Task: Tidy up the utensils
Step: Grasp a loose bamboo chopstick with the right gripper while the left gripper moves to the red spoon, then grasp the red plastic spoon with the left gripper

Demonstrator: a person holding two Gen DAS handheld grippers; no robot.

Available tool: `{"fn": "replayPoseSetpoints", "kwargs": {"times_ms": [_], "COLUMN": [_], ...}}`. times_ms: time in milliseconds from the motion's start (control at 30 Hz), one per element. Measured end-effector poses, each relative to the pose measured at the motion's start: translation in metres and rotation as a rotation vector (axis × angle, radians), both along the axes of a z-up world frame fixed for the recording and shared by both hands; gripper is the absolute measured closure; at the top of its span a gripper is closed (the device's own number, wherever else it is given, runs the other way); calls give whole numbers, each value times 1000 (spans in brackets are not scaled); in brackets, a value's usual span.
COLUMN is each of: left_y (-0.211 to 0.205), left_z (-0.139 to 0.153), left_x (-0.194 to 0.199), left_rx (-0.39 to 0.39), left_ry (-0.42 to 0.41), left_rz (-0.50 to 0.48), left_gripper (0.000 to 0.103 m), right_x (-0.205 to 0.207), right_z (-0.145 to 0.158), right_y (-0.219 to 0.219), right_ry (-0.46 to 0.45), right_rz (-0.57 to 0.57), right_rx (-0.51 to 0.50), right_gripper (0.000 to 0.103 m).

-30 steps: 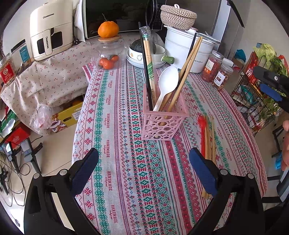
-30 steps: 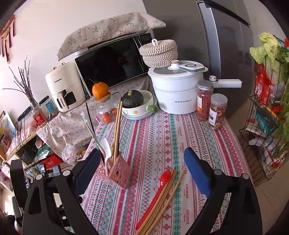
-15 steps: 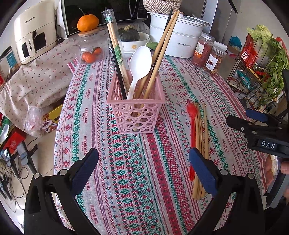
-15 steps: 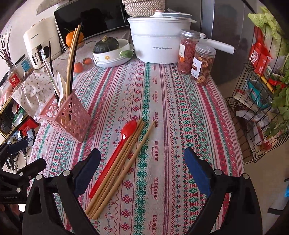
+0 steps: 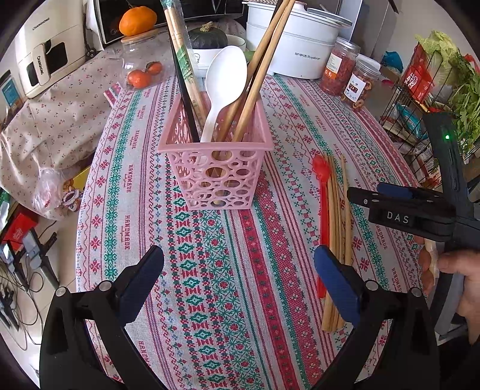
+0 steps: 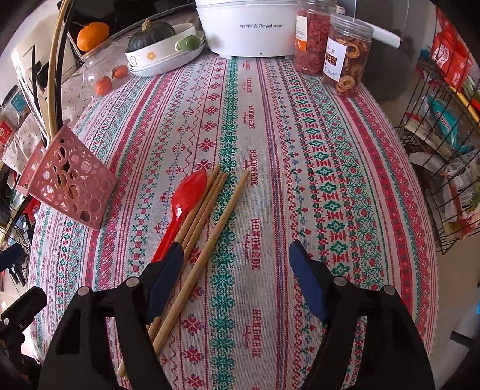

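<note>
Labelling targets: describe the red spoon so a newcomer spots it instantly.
Start at the pink perforated plastic basket on the striped tablecloth. Beside it lies a bundle of bamboo chopsticks; the glossy red plastic spoon lies flat on the bundle's basket side, the only red, broad-bowled piece there.

Home kitchen: microwave (image 5: 168, 12), electric pot (image 6: 249, 27), vegetable rack (image 5: 435, 99).

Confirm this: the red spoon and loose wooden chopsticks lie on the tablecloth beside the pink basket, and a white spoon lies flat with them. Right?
Not quite. The white spoon is not on the tablecloth; it stands in the pink basket, as the left wrist view shows. The red spoon and loose wooden chopsticks do lie on the cloth beside the basket.
</note>
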State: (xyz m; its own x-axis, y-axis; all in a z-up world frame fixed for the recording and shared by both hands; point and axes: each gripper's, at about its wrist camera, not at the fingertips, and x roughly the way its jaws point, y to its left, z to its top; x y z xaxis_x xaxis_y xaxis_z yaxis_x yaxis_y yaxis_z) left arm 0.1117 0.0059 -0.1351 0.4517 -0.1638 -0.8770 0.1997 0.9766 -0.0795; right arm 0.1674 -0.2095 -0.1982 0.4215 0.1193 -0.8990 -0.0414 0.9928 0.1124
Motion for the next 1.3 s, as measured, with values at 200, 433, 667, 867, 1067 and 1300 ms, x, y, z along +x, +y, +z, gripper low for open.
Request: {"fn": "replayPoseSetpoints", "kwargs": {"times_ms": [200, 433, 667, 867, 1067, 1300], "left_y": [-1, -3, -24, -57, -101, -135], "left_z": [0, 2, 7, -1, -18, -22], "left_x": [0, -3, -11, -4, 21, 65], "left_rx": [-11, -15, -30, -75, -76, 0], "left_ry": [7, 3, -17, 16, 93, 103], "left_rz": [-9, -27, -111, -181, -206, -152], "left_gripper": [7, 7, 7, 44, 75, 85], "right_x": [7, 12, -1, -17, -28, -32], "right_z": [-10, -8, 2, 29, 45, 39], "right_y": [6, 14, -3, -24, -57, -92], "right_ry": [10, 33, 57, 20, -3, 21], "right_rz": [-1, 34, 18, 6, -10, -56], "right_rx": [-23, -81, -26, 18, 63, 115], "right_gripper": [52, 91, 96, 96, 96, 96]}}
